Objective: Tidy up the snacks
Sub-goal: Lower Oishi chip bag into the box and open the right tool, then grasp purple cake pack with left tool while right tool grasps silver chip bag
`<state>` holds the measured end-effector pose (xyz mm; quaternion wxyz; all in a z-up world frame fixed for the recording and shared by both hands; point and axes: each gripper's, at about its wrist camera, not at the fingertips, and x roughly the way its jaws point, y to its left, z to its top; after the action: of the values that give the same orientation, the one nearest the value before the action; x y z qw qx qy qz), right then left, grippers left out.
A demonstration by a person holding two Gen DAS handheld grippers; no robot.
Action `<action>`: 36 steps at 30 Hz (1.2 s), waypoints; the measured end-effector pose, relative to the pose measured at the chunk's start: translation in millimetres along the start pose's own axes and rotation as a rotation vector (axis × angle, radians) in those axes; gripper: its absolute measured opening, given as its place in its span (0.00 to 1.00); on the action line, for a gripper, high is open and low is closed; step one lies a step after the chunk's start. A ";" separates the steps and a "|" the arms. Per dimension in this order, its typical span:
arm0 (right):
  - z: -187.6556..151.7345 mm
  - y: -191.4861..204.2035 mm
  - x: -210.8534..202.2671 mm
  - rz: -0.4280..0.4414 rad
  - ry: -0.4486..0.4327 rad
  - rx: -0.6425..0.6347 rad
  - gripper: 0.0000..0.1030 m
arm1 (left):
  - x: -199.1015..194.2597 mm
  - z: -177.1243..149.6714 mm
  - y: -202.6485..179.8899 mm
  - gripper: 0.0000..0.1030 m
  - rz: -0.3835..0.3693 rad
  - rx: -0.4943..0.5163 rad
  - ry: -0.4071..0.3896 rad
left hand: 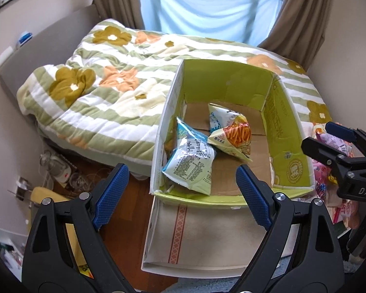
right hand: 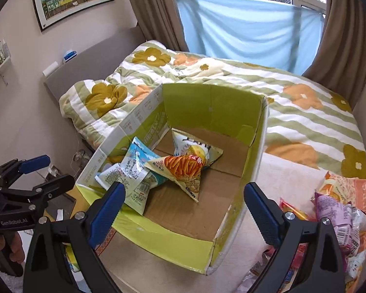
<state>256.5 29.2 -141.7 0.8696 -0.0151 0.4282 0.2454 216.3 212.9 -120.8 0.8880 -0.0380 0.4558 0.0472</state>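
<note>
1. the left gripper (left hand: 180,195) is hovering with its jaws standing wide and nothing between them; the near edge of the box (left hand: 290,112) is lying just ahead of its blue pads (left hand: 112,195).
2. the right gripper (right hand: 184,216) is also gaping wide and holding nothing, and is pointing down into the same box (right hand: 256,151) from the near side.
3. the box is sitting open side up, its long axis running away from both grippers toward the bed (left hand: 97,85).
4. the blue bag (left hand: 190,163) is lying inside, ahead of the left gripper and against the box's left wall, its long axis slanting from near-left to far-right, printed back facing up.
5. the orange bag (right hand: 183,168) is lying just beyond the right gripper's left finger, partly overlapping the blue bag (right hand: 136,171), its corners pointing outward like a star.
6. a pile of snacks (right hand: 339,210) is lying outside the box, to the right of the right gripper, beside its right finger.
7. a hand (right hand: 12,249) is gripping the left gripper's handle at the lower left of the right wrist view.
</note>
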 end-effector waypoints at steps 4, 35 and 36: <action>-1.6 -1.5 -22.2 -0.028 -0.035 0.032 0.94 | -6.1 1.8 -8.2 0.86 -0.044 0.048 -0.017; -143.1 -211.0 -158.6 -0.382 -0.047 0.350 0.94 | 29.6 6.3 -335.9 0.86 -0.326 0.341 0.059; -147.5 -217.7 -157.1 -0.372 -0.036 0.347 0.94 | 36.1 6.5 -347.4 0.86 -0.323 0.336 0.072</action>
<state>163.0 -262.2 -156.9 0.8969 0.0600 0.4381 0.0043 283.7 -129.5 -137.9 0.8612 0.0360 0.4764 -0.1733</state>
